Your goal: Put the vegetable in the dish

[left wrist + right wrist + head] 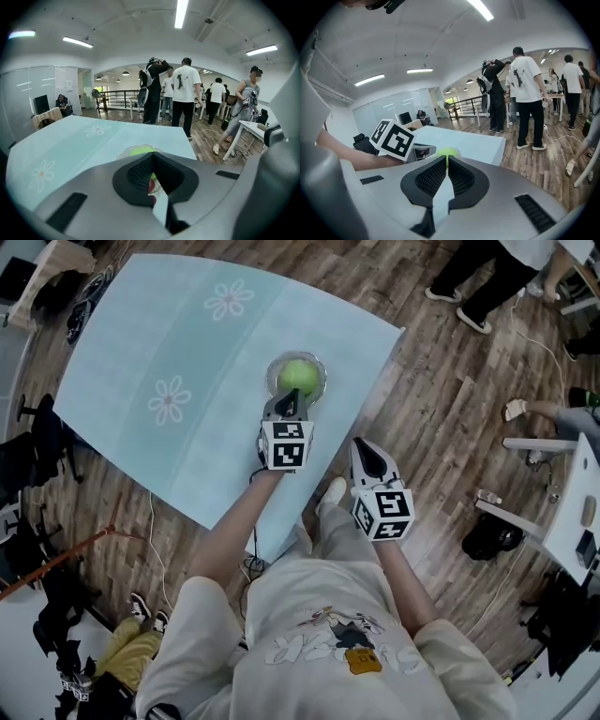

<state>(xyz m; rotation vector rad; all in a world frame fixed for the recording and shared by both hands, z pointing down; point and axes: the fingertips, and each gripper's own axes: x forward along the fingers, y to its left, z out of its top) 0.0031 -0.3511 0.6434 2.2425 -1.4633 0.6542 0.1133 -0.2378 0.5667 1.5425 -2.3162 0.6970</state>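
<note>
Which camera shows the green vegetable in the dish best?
The head view: it looks down on nearly the whole green vegetable in its glass dish. The left gripper view shows only a green sliver over the shut jaws; the right gripper view, a small green top behind the jaws.

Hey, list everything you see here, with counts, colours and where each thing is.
Table: one, light blue with white flowers, centre-left.
Dish: one, clear glass, near the table's right edge.
Vegetable: one, bright green, in the dish.
Bystanders: several, dark and white clothes, beyond the table.
Left gripper: one, grey, jaws shut, at the dish's near side.
Right gripper: one, grey, jaws shut, off the table's edge.
</note>
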